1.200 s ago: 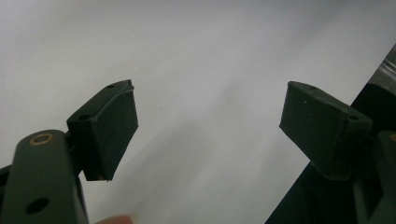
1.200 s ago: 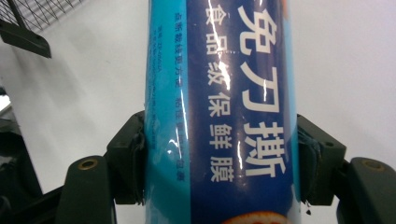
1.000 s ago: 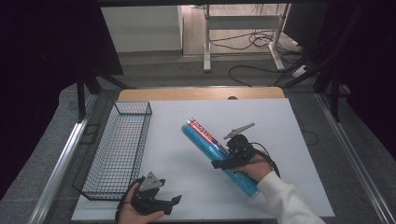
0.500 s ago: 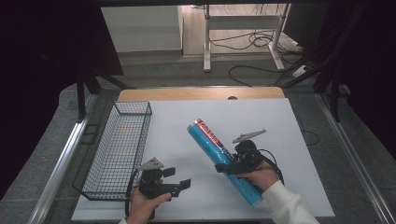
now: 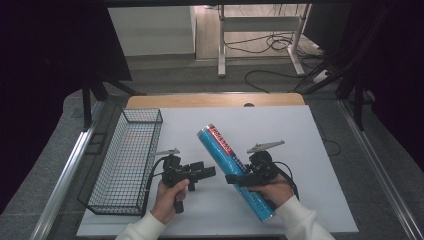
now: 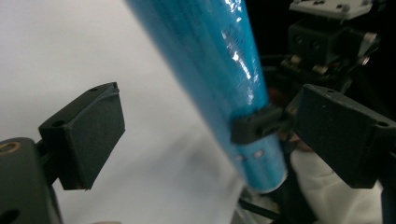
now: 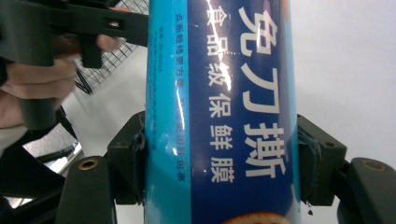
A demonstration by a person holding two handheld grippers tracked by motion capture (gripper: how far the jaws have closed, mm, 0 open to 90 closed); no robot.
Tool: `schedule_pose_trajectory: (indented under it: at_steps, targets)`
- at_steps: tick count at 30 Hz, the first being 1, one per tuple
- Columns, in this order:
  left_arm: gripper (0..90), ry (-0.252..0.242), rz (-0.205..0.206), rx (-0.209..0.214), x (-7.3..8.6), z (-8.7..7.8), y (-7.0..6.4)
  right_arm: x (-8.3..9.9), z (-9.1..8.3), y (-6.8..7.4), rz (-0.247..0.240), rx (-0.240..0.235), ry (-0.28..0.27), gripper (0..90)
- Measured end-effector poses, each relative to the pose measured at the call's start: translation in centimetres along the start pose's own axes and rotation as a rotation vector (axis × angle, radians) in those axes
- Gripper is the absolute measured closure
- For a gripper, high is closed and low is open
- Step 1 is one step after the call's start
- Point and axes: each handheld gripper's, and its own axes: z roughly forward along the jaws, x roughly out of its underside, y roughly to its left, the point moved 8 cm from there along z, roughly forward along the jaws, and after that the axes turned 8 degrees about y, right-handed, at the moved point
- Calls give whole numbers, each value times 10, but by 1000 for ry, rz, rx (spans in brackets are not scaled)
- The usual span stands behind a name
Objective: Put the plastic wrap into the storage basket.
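Left gripper (image 5: pixel 210 172) has come up from the near table edge and now sits just beside the blue tube (image 5: pixel 234 169), jaws spread and aimed at its mid-section; tube itself has lifted slightly and swung toward centre. Right gripper (image 5: pixel 231 178) is clamped across the tube's lower half, pads pressed flat on both sides of the printed wrap, clear in the right gripper view (image 7: pixel 219 154).

Tube is off the white table (image 5: pixel 320 150), tilted, cap end pointing up and away, bottom end near the right hand (image 5: pixel 272 192). Wire basket (image 5: pixel 127 160) stands at the table's left, near the left hand (image 5: pixel 167 197).

Left gripper view: tube (image 6: pixel 219 79) passes between the open pads but nearer the right one; cannot tell if it touches yet.

Handling guess:
- Looks like a boxed roll of cling film: light, rigid along its length, round.
- Glossy film skin, so likely slippery; could rotate or slide in a one-point grip.
- Long lever from a low grip, so the top end will want to droop.
- Second hold should go on the upper-mid body, square across the axis, well apart from the right grip.
- Moderate squeeze only; a cardboard core may dent.
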Motion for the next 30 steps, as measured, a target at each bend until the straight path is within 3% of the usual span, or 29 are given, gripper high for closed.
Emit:
schedule_pose_trajectory:
  at_steps: [7,15,17,22,27,30]
  targets:
    - [103,-13,-37,57,-14,13,0,-9,4,10,-12,-29,-32,324]
    - [188,-7,-63,126,-20,21,1,-21,13,27,-42,-53,-63,323]
    - [250,-12,-51,128,-21,20,0,-23,16,30,-49,-55,-62,323]
    - [291,-21,-92,156,-24,16,3,-27,20,32,-46,-57,-73,323]
    - [310,-37,-105,174,-27,12,2,-30,21,34,-48,-67,-80,320]
    - [316,-47,-113,188,-29,8,2,-32,22,36,-47,-107,-86,294]
